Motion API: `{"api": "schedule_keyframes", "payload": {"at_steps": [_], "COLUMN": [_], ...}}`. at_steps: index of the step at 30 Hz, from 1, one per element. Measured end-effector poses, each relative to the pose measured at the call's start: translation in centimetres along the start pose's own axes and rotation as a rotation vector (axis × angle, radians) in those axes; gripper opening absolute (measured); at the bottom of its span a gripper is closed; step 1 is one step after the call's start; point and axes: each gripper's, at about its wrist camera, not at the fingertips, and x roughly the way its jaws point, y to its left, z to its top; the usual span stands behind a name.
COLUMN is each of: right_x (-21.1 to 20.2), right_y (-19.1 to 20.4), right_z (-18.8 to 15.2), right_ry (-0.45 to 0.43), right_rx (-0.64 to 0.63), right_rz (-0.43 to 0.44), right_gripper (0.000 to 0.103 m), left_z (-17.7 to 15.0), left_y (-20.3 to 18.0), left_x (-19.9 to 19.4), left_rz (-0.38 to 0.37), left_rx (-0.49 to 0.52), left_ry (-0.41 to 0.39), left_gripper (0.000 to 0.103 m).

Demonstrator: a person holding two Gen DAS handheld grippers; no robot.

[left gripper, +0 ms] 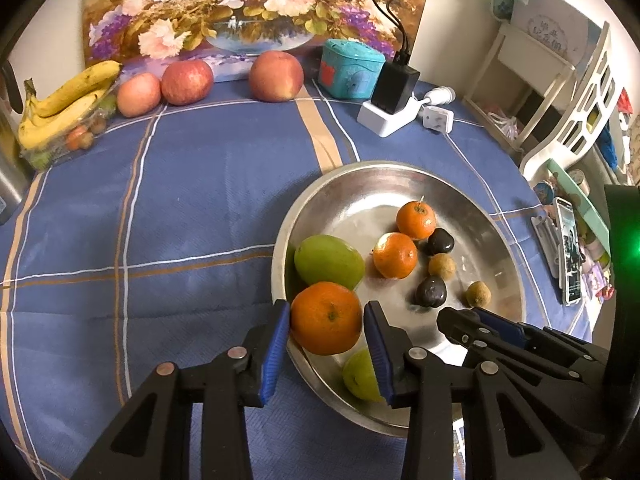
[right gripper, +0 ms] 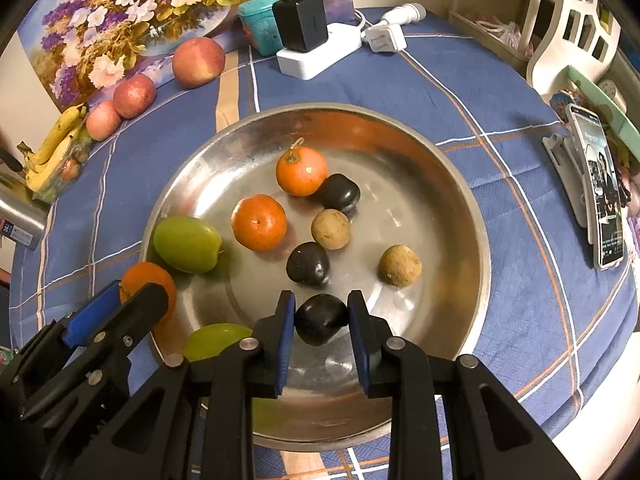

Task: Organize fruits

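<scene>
Left gripper (left gripper: 326, 322): blue pads clamped on a round orange tangerine (left gripper: 326, 318), held over the near-left rim of the wide, shallow steel bowl (right gripper: 460, 184). Right gripper (right gripper: 321, 320): pads closed on a small glossy dark plum (right gripper: 320, 318), above the bowl's near floor. In the bowl: two smaller tangerines, two green oval fruits, two more dark plums, two brown longans. Bowl sits on blue plaid tablecloth (left gripper: 180, 208). Far edge: three red apples, banana bunch (left gripper: 60, 108).

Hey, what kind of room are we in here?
Probably a lived-in home room: a tablecloth-covered table, a floral painting leaning at its back, and a charger in a power strip.
</scene>
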Motion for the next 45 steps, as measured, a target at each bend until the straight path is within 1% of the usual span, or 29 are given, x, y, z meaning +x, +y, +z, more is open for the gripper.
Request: {"api": "schedule_keyframes", "payload": {"at_steps": [2,4,8,9,10,11,12,15,16,18,20,22,26,27,30,33,35,38,39,40,41,45], "right_x": [0.1,0.0,-0.1,-0.1,-0.1,-0.2,-0.2,-0.4,-0.5,-0.6,-0.5,-0.5,-0.6,-0.7,-0.8,-0.7,-0.6,-0.7,-0.7,-0.8,-0.7,-1.0], "right_y": [-0.1,-0.1,-0.2,-0.2,-0.3,-0.3,-0.4,-0.4,-0.4,-0.4,-0.3,-0.1,0.5,0.7,1.3,1.6,1.8,2.0,2.1,2.2,2.3,2.7], "right_z": [0.1,0.2,0.3,0.3,0.3,0.3,0.3,0.3,0.3,0.3,0.3,0.3,0.3,0.2,0.1,0.1,0.1,0.0,-0.1,-0.1,-0.1,-0.1], "right_ry": [-0.001,-0.006,-0.014,-0.016,-0.018,-0.020,-0.023,-0.035,-0.039,-0.042,-0.042,-0.040,-0.051,-0.056,-0.064,-0.065,-0.069,-0.081,-0.088,-0.094,-0.098,-0.124], "right_rx": [0.004,0.006,0.015,0.018,0.021,0.023,0.025,0.024,0.022,0.022,0.019,0.011,-0.014,-0.024,-0.049,-0.063,-0.072,-0.084,-0.089,-0.094,-0.100,-0.123], "right_rz": [0.003,0.001,0.004,0.004,0.004,0.004,0.002,-0.007,-0.012,-0.015,-0.014,-0.013,-0.014,-0.014,-0.008,-0.003,-0.003,-0.006,-0.003,0.000,0.000,0.000], "right_gripper": [0.029,0.036,0.037,0.040,0.045,0.047,0.052,0.062,0.062,0.062,0.062,0.062,0.062,0.062,0.075,0.075,0.075,0.075,0.080,0.095,0.100,0.101], "left_z": [0.0,0.0,0.1,0.1,0.1,0.1,0.1,0.2,0.2,0.2,0.1,-0.2,-0.6,-0.6,-0.6,-0.7,-0.7,-0.8,-0.9,-1.0,-1.1,-1.5], "left_y": [0.0,0.1,0.3,0.5,0.5,0.7,1.0,2.1,2.7,3.9,5.1,6.5,7.9,8.0,8.4,8.7,8.7,8.7,8.8,9.0,9.0,9.5], "left_x": [-0.2,-0.4,-0.4,-0.4,-0.4,-0.5,-0.6,-0.8,-0.8,-0.7,-0.5,-0.3,-0.1,-0.1,-0.4,-0.5,-0.5,-0.4,-0.4,-0.5,-0.6,-1.5], "left_rz": [0.000,0.000,0.003,0.004,0.005,0.008,0.017,0.046,0.068,0.107,0.129,0.158,0.227,0.238,0.273,0.321,0.370,0.404,0.407,0.408,0.406,0.395], "left_rx": [-0.001,-0.002,-0.012,-0.017,-0.022,-0.030,-0.042,-0.083,-0.106,-0.152,-0.198,-0.247,-0.271,-0.270,-0.259,-0.240,-0.204,-0.180,-0.181,-0.184,-0.186,-0.183], "left_ry": [-0.006,-0.013,-0.012,-0.012,-0.013,-0.014,-0.013,-0.011,-0.007,0.001,0.013,0.035,0.051,0.049,0.041,0.033,0.029,0.032,0.031,0.030,0.024,-0.024], "left_gripper": [0.044,0.045,0.046,0.046,0.047,0.050,0.056,0.062,0.064,0.080,0.085,0.086,0.101,0.101,0.103,0.103,0.103,0.103,0.103,0.103,0.103,0.103]}}
